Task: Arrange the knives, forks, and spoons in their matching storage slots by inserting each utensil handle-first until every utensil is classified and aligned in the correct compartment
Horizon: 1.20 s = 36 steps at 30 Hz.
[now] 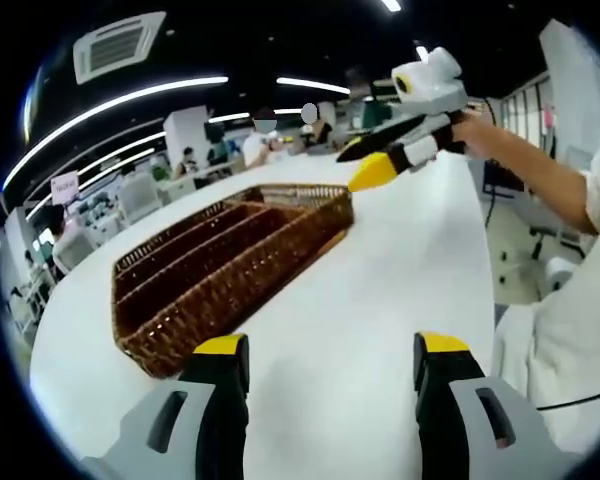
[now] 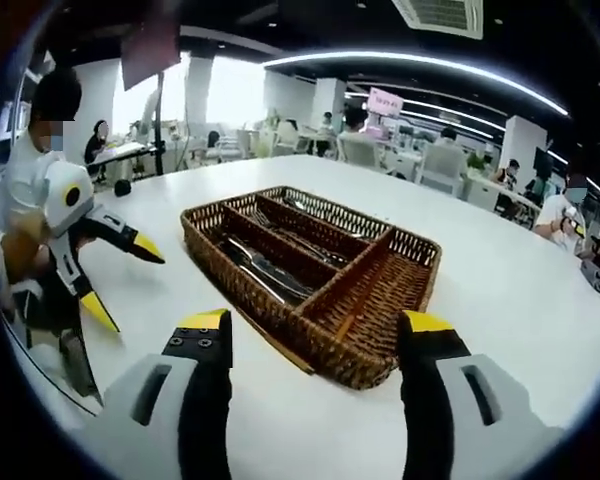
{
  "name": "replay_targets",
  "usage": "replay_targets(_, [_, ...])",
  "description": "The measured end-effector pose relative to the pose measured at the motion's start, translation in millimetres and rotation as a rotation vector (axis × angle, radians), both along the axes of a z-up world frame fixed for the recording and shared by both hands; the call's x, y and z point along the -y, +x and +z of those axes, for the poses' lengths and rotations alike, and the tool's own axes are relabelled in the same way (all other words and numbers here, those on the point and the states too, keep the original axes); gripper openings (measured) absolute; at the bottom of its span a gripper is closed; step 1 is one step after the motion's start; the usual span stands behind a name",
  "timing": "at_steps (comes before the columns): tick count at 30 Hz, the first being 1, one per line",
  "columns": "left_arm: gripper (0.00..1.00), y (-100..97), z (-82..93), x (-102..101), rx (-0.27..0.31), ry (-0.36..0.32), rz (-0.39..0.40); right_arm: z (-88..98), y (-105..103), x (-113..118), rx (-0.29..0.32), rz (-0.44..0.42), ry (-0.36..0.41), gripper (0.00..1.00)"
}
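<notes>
A brown wicker cutlery tray (image 2: pixel 248 300) with several long slots and one cross slot lies on the white table (image 2: pixel 500 300). Metal utensils (image 2: pixel 265 272) lie in its long slots; I cannot tell their kinds. My right gripper (image 2: pixel 315 325) hovers open just before the tray's near corner, nothing between its fingers. My left gripper (image 2: pixel 130 290) stands open to the tray's left. In the left gripper view the tray (image 1: pixel 230 300) is ahead and to the left. My left gripper (image 1: pixel 330 350) is open and empty over bare table. My right gripper (image 1: pixel 352 170) is open beyond the tray's far corner.
The person's arm and white sleeve (image 1: pixel 580 200) run along the table's right edge in the left gripper view. Other people, chairs and desks (image 2: pixel 420 160) stand beyond the table's far side. Bare tabletop (image 1: pixel 410 260) surrounds the tray.
</notes>
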<state>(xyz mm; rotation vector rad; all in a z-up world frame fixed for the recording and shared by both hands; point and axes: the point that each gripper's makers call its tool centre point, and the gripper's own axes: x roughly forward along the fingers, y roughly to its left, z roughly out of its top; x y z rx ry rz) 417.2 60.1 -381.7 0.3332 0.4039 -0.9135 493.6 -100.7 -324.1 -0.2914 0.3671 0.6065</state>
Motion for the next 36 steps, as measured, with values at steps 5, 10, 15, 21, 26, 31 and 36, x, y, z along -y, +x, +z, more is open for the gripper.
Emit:
replay_targets(5, [0.67, 0.6, 0.8, 0, 0.002, -0.005, 0.004, 0.4, -8, 3, 0.012, -0.001, 0.005, 0.70])
replay_targets(10, [0.67, 2.0, 2.9, 1, 0.012, -0.011, 0.004, -2.3, -12, 4, 0.019, 0.008, 0.021, 0.71])
replay_targets(15, [0.67, 1.5, 1.8, 2, 0.011, -0.008, 0.003, -13.7, -17, 4, 0.003, 0.026, 0.014, 0.70])
replay_targets(21, [0.67, 1.6, -0.2, 1, 0.007, -0.007, 0.008, -22.2, -27, 4, -0.004, 0.038, 0.022, 0.69])
replay_targets(26, [0.67, 2.4, 0.4, 0, 0.006, -0.005, 0.011, -26.5, -32, 2, 0.001, 0.055, 0.026, 0.65])
replay_targets(31, [0.67, 2.4, -0.2, 1, 0.004, 0.000, 0.010, -37.2, -33, -2, -0.028, 0.078, 0.041, 0.63])
replay_targets(36, [0.67, 2.6, -1.4, 2, -0.002, 0.004, 0.011, -42.2, -36, -5, -0.042, 0.098, 0.051, 0.63])
